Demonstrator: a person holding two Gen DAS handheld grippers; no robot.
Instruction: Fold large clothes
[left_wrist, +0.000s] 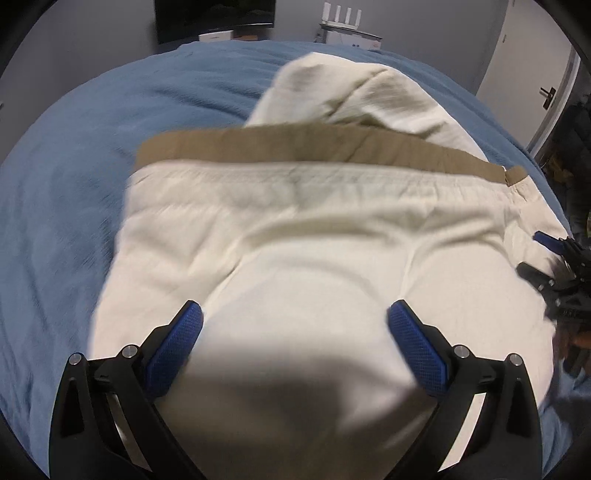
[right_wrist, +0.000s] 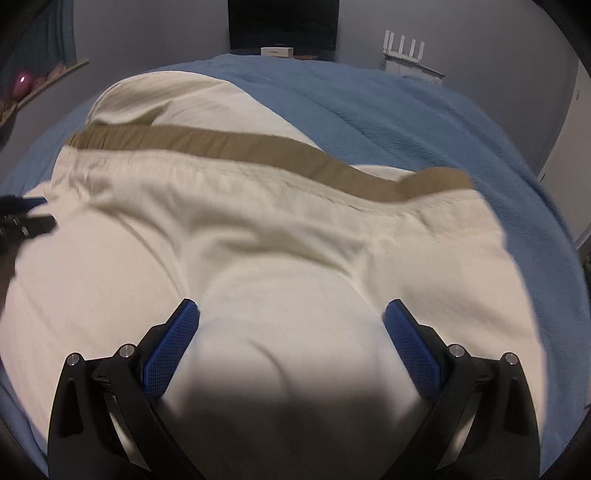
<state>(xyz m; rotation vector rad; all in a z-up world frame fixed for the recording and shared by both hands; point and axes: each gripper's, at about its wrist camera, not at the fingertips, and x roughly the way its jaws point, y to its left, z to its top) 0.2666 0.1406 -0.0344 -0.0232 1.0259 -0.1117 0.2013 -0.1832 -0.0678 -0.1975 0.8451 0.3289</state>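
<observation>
The bed (left_wrist: 66, 184), covered in a blue blanket, fills most of both views; its far edge meets a grey wall. On the blanket lies the cream garment (left_wrist: 295, 229), spread wide, with a tan waistband (left_wrist: 295, 142) running across its far side; beyond the waistband a further cream portion (left_wrist: 332, 92) is bunched toward the far end of the bed. In the right wrist view the same garment (right_wrist: 280, 236) occupies the centre, its waistband (right_wrist: 236, 147) slanting from upper left to lower right.

The left gripper (left_wrist: 295, 321) hovers over the near part of the cloth; its jaws stand wide apart, blue pads (left_wrist: 173, 350) on either side of the fabric, nothing clamped between them. The right gripper (right_wrist: 291, 321) is likewise spread wide above the cloth and grips nothing; whether the pads touch the fabric cannot be told.

A dark monitor (left_wrist: 214, 18) stands against the far wall; a white router (left_wrist: 347, 22) sits right of it.
</observation>
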